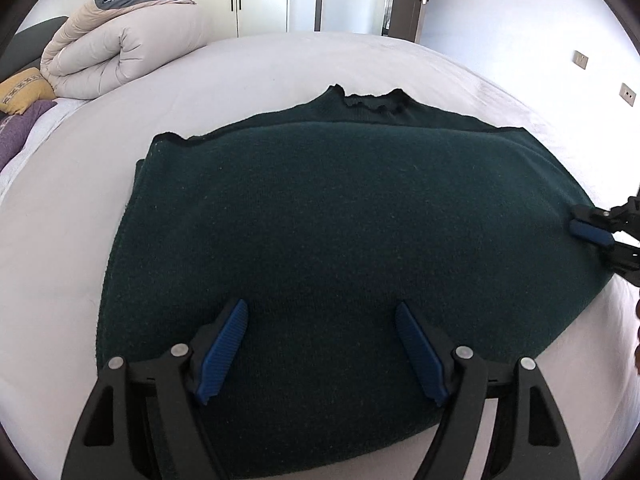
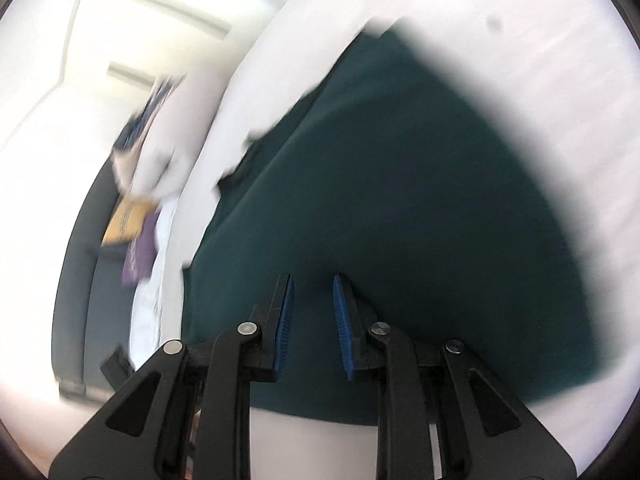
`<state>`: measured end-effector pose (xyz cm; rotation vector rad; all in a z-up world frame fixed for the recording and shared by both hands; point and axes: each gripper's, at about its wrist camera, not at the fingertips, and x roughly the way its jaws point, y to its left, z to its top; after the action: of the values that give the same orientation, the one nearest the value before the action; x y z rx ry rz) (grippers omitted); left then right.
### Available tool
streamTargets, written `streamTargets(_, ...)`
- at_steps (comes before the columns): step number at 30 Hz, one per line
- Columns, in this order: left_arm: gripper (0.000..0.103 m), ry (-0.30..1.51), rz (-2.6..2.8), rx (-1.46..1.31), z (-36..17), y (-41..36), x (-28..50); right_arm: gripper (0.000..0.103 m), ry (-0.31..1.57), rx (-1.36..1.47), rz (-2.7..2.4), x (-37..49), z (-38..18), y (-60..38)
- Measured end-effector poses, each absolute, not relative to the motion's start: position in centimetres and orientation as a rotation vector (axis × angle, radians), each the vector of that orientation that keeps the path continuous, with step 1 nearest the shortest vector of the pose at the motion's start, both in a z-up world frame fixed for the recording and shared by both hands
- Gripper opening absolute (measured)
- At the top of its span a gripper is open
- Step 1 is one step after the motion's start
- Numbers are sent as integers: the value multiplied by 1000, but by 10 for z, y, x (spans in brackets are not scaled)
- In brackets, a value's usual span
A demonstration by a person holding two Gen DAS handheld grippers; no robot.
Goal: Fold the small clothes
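Sweater: a dark green knit sweater lies flat in the middle of the white bed, neck away from the person, lower half already turned up over the chest.
Left gripper: the left gripper hangs over the near folded edge, jaws spread wide, nothing between the blue pads; likely poised to take that edge.
Right gripper: the right gripper sits at the sweater's right side; its view is blurred, jaws narrowed with a gap showing, no cloth clearly pinched.
Look: thick, fuzzy, frilled collar, edges fairly square.
Beside: rolled duvet stays well apart, leaving folding room.
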<state>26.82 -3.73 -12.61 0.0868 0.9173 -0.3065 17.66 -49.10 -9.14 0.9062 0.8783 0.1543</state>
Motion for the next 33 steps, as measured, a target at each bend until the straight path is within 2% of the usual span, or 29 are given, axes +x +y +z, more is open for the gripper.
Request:
streamTargets(4,79,914,-310,86,-125,-33,265,21,804,942,18,151,-80,-532)
streamTargets(9,79,909,-313,83,-126,-32,264,31,790,866,4,139,-66,-534)
streamTargets(10,79,910,-315,83,-126,-32,264,36,790,849,15,138,-63,-529)
streamTargets(11,79,911,-316,83,-126,-32,265,48,787,836,25,138,-60,-524)
streamTargets(13,79,911,-317,83,-126,-33,265,57,774,826,40,137,-55,-514)
streamTargets(18,79,907,-347,17,-118,-18,262,57,783,768,122,119,-34,-489)
streamTargets(25,80,815,-220,-287,-79,91,253,58,798,694,206,120,-13,-462)
streamTargets(29,80,903,-204,-465,-96,143,267,59,843,682,249,134,-7,-443)
streamTargets(33,80,988,-286,-614,-124,155,273,59,883,614,294,158,0,-411)
